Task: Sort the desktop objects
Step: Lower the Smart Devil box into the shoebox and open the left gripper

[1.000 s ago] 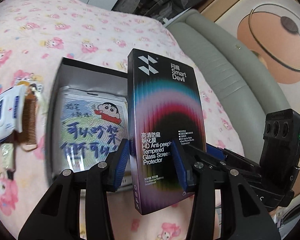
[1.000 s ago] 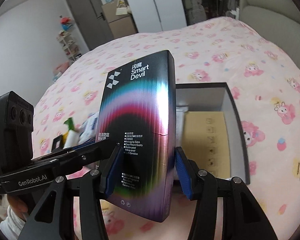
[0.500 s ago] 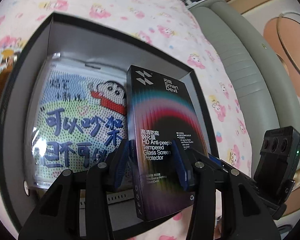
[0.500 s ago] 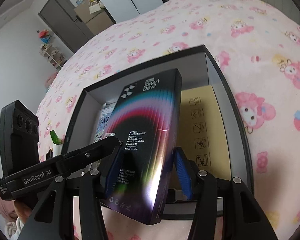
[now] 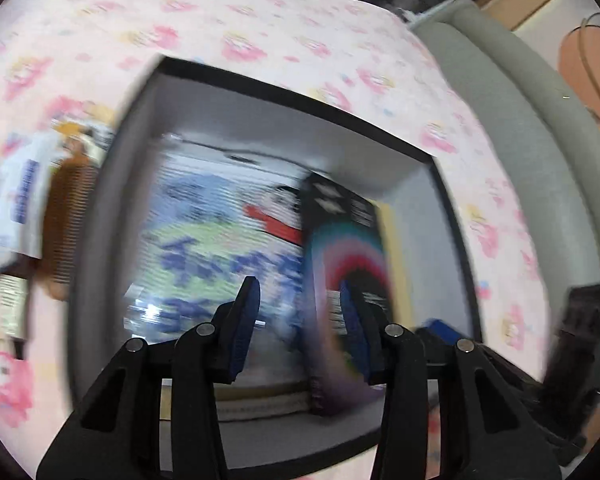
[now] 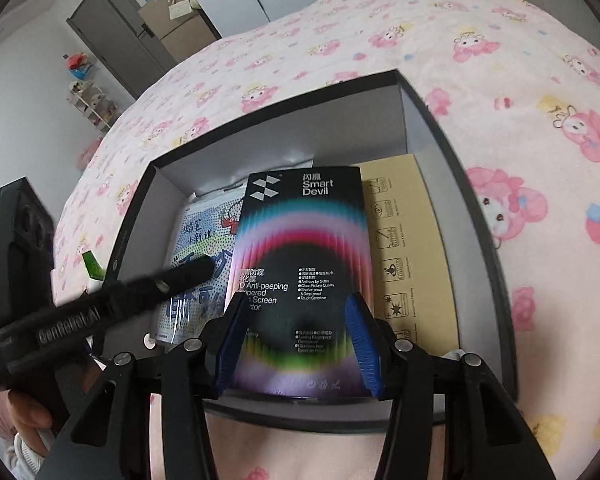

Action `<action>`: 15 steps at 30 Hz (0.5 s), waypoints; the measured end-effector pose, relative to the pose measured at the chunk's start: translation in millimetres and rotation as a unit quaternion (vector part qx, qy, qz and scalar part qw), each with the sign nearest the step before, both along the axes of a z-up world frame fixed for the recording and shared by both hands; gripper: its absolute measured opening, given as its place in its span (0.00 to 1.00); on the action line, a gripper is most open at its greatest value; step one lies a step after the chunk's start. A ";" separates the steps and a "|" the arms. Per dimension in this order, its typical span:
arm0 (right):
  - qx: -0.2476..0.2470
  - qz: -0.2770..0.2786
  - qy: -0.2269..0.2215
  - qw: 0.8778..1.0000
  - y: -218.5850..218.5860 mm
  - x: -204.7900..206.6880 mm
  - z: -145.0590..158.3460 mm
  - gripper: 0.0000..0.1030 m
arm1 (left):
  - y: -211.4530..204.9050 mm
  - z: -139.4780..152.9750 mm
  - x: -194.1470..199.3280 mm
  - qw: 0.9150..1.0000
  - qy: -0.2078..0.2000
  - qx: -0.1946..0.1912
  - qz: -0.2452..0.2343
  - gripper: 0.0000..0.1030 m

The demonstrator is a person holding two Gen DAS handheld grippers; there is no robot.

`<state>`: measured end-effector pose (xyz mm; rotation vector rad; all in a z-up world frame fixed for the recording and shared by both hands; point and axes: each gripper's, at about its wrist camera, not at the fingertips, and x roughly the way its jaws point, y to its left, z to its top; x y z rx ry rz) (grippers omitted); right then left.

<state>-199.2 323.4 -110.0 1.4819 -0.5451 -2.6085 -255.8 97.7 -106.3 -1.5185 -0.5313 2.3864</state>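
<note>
Risks, left to right:

- The comb (image 5: 66,220) and white packet (image 5: 16,208) lie unsorted on the bed (image 6: 499,40), just outside the storage box (image 6: 300,128). If I swing wide on the way out I could drag them across the sheet.
- The left tongs (image 5: 298,284) are closing and that view is badly blurred. An edge of the screen protector box (image 6: 300,240) shows in the gap, but I don't see the pads pressing on it. They hang over the cartoon pouch (image 6: 198,240). If they shut there they could nip the pouch's film and lift it out when I pull back.
- The right tongs (image 6: 296,300) pinch the screen protector box by its long sides near its lower end. It sits inside the storage box, over the pouch's right edge and the yellow card (image 6: 391,220). I can't tell if it is lying flat or propped up at an angle.
- If I let go while it is tilted, it will probably slide on the glossy pouch or end up leaning on the near wall.
- The grip is low on a long box, so any twist could pivot it between the pads.
- The right wall is close. Backing out skewed could catch the rim and shift the whole storage box on the soft bed.
</note>
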 end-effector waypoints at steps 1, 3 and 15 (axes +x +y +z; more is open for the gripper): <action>0.005 -0.004 0.002 1.000 1.7 1.1 1.2 0.45 | 1.6 -2.9 -1.5 1.000 -0.011 -0.015 -0.004 0.38; 0.026 -0.016 0.000 1.000 3.2 2.1 3.1 0.45 | 7.1 -7.7 -4.1 0.999 -0.028 -0.038 -0.015 0.36; 0.065 -0.023 -0.031 0.997 7.3 4.0 3.1 0.45 | 48.8 -21.7 -10.6 0.993 -0.054 -0.066 -0.078 0.33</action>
